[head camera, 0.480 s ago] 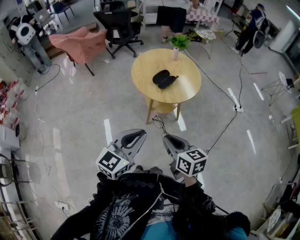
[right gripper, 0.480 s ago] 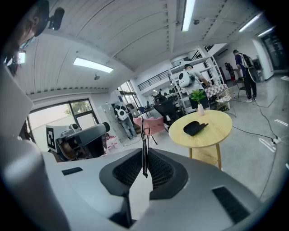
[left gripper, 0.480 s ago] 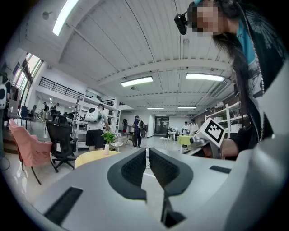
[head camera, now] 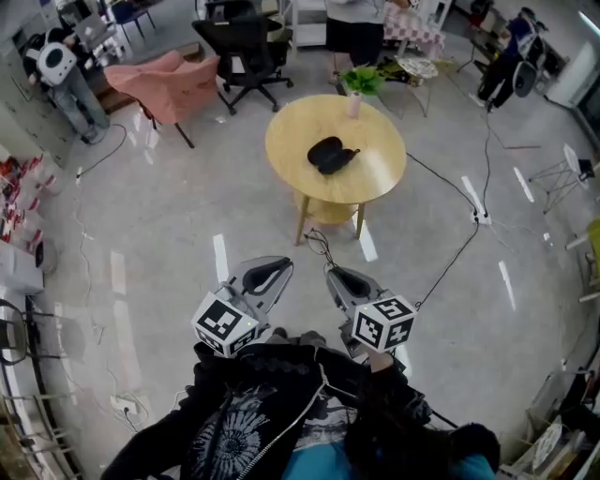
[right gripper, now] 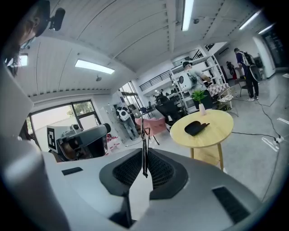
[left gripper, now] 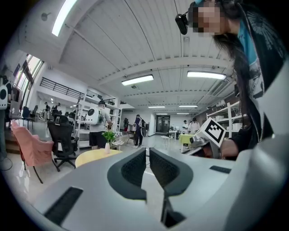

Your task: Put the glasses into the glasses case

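1. your right gripper (right gripper: 145, 158) has its jaws clamped on the glasses (right gripper: 144, 135). a thin dark piece of the frame stands upright out of the pads, and in the head view a fine wire loop shows just past the jaw tips.
2. your left gripper (left gripper: 147, 155) has its jaws drawn in to a thin slit, with nothing in it.
3. you hold both grippers close in front of your body, side by side. they are near each other but apart, above the pale floor (head camera: 169, 234), and both aim toward the table ahead.
4. the glasses case (head camera: 330, 156) lies near the middle of the round yellow table (head camera: 375, 183), black against the wood and well apart from both grippers. from here you cannot tell for sure whether it is open.
5. a small potted plant (head camera: 357, 86) stands at the table's far edge, apart from the case.
6. beyond the table to the left are a pink chair (head camera: 173, 86) and a black office chair (head camera: 239, 47), and a person (head camera: 354, 28) stands behind the table.
7. a dark cable (head camera: 441, 185) runs over the floor past the table's right side.
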